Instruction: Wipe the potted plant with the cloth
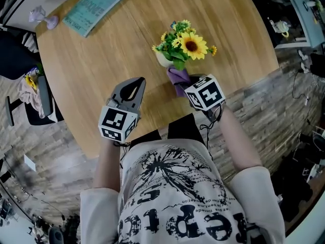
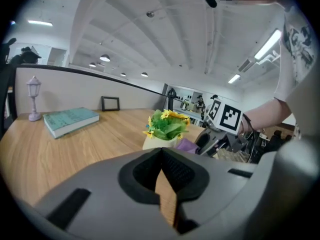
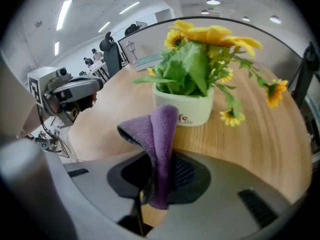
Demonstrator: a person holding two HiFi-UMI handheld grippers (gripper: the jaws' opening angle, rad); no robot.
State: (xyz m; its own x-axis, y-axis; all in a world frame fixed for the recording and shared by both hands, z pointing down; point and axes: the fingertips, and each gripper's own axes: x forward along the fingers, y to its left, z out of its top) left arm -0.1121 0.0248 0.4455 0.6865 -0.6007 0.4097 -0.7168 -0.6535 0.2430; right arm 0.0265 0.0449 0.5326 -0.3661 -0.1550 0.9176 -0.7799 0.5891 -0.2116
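The potted plant [image 1: 182, 46], yellow sunflowers and green leaves in a white pot [image 3: 189, 106], stands on the round wooden table [image 1: 101, 60]. My right gripper [image 1: 184, 84] is shut on a purple cloth [image 3: 160, 134], which stands up folded from the jaws just in front of the pot. In the head view the cloth [image 1: 177, 78] lies against the near side of the plant. My left gripper [image 1: 138, 81] is shut and empty, held over the table to the left of the plant. From the left gripper view the plant [image 2: 165, 126] is ahead, with the right gripper [image 2: 215, 141] beside it.
A teal book [image 1: 93, 8] lies at the far left of the table, with a small lilac lamp figurine [image 1: 43, 18] beside it. A dark picture frame [image 2: 110, 103] stands at the far edge. The table's near edge runs just under both grippers. A chair [image 1: 30, 95] stands to the left.
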